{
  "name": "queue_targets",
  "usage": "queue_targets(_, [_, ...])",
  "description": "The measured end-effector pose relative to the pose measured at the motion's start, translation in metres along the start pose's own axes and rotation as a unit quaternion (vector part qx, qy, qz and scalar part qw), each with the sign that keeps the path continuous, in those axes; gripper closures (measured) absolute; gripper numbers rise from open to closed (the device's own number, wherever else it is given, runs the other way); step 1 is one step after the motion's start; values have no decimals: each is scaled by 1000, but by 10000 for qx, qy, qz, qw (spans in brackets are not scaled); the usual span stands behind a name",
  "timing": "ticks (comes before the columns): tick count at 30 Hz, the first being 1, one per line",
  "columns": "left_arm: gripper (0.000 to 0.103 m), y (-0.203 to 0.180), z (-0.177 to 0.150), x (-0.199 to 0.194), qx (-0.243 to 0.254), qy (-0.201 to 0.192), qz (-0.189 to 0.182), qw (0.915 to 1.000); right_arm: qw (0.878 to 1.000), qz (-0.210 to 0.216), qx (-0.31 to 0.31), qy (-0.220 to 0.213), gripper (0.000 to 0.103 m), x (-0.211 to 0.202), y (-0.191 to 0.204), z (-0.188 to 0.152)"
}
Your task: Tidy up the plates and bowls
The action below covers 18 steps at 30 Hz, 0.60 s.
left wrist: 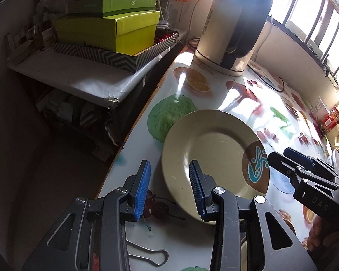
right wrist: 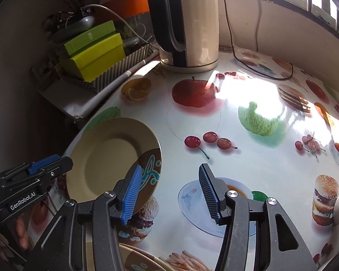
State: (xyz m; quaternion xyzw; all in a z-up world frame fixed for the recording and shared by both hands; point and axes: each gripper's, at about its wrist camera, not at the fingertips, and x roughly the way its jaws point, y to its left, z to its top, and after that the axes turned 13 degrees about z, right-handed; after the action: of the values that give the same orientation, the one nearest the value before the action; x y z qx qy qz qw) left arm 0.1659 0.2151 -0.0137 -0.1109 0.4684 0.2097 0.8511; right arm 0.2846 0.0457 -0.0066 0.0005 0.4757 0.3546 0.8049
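Note:
A cream plate [left wrist: 210, 149] with a brown and teal patch on its rim lies flat on the fruit-print tablecloth, close to the table's left edge. My left gripper [left wrist: 169, 189] is open and straddles the plate's near-left rim, with no pad pressing on it. My right gripper [right wrist: 169, 192] is open over the cloth; its left finger [right wrist: 131, 192] overlaps the patterned right rim of the plate [right wrist: 106, 158]. Each view shows the other gripper beside the plate: the right gripper [left wrist: 280, 155] and the left gripper [right wrist: 49, 162]. A second patterned plate [right wrist: 137, 262] peeks in at the bottom.
A cream and black kettle [right wrist: 187, 22] stands at the back of the table, its cable [right wrist: 260, 72] trailing to the right. Green boxes [left wrist: 115, 29] are stacked on a lower shelf to the left. Red packets [left wrist: 330, 119] and a white bowl [left wrist: 335, 160] sit far right.

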Motion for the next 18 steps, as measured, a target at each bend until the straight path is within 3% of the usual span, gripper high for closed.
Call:
queue_targets(5, [66, -1, 0, 6, -6, 64, -30, 10000, 9999, 98, 13, 72, 52, 10, -1, 2])
queue_targets(18, [66, -4, 0, 12, -50, 132, -180, 9997, 9997, 189, 43, 138, 70, 19, -2, 4])
